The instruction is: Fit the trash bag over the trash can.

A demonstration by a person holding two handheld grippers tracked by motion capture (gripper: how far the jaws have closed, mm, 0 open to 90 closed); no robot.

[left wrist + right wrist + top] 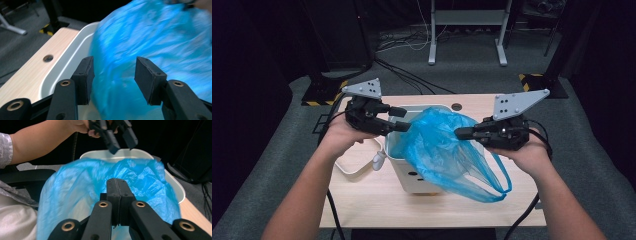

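Blue bag (444,150) hangs over the white bin (412,172) on the wooden worktop (372,200). The right tool (458,133) is squeezed tight on the bag's edge, while the left tool (402,119) is half open at the bag's other side, gripping nothing. The room is dark, with a grey floor (472,75).

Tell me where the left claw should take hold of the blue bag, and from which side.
Grip the loose film of the blue bag at its mouth edge nearest the left claw, coming in level from the bin's left side. There the plastic bulges above the white rim, thin enough to pinch, and the open jaws already face it. The right claw is shut at the opposite side.
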